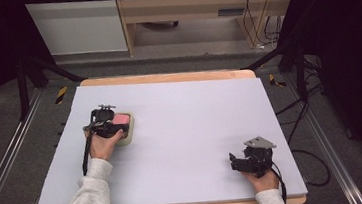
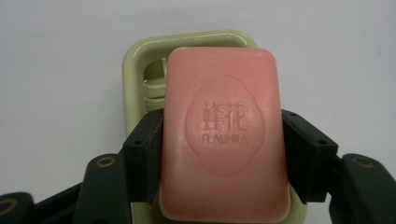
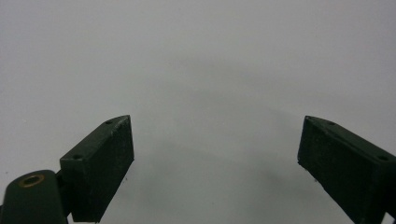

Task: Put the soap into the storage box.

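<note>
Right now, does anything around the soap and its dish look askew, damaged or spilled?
Nothing damaged or spilled. The pink soap bar, clamped in the left gripper, sits off-centre over the pale green soap dish, covering its right side and leaving the left ribs bare. The right gripper is open over bare table.

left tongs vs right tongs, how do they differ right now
The left tongs are shut on the pink soap bar over the pale green dish; the right tongs stand wide open with nothing between them, above bare table. Both have black jaws.
</note>
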`<control>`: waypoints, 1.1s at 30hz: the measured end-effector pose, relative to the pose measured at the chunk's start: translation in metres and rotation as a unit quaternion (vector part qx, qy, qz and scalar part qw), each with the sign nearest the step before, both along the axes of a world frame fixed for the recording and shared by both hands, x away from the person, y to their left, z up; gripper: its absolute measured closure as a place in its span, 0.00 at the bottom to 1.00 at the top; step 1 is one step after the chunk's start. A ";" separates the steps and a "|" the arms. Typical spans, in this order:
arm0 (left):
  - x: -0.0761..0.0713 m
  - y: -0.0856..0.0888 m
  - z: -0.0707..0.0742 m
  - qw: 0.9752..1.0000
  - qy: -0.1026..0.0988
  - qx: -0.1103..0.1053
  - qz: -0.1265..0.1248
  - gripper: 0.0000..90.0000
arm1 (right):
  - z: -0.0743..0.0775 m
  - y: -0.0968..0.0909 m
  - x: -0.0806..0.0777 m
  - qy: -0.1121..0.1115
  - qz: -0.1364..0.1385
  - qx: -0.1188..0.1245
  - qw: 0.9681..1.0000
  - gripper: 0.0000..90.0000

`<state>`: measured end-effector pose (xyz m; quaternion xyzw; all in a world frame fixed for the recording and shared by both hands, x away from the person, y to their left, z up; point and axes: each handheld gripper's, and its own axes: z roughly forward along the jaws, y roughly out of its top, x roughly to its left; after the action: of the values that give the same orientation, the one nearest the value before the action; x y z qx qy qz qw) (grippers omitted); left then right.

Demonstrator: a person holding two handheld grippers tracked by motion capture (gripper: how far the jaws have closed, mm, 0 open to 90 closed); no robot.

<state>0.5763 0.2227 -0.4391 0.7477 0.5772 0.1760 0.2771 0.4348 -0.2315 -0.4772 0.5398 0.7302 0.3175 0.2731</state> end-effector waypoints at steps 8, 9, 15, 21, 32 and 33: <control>0.000 0.000 -0.003 1.000 0.002 0.001 0.002 0.41 | 0.000 0.000 0.000 0.000 0.002 -0.001 1.000 0.12; 0.000 0.000 -0.004 1.000 0.003 0.002 0.002 0.41 | 0.000 0.000 0.000 0.000 0.001 0.000 1.000 0.12; 0.000 0.001 -0.006 1.000 0.002 0.004 0.004 0.41 | 0.000 0.000 0.000 0.000 0.002 -0.001 1.000 0.12; 0.000 0.000 -0.007 1.000 -0.002 0.003 0.004 0.41 | 0.000 0.000 0.000 0.000 0.003 0.000 1.000 0.12; -0.001 0.000 -0.007 1.000 -0.001 0.006 0.004 0.41 | 0.000 0.000 0.000 0.000 0.004 0.000 1.000 0.12; -0.002 0.000 -0.006 1.000 -0.007 0.007 0.003 0.40 | 0.000 0.000 0.000 0.000 0.004 0.000 1.000 0.12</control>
<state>0.5741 0.2222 -0.4448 0.7468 0.5762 0.1857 0.2753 0.4346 -0.2317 -0.4771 0.5370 0.7321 0.3186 0.2723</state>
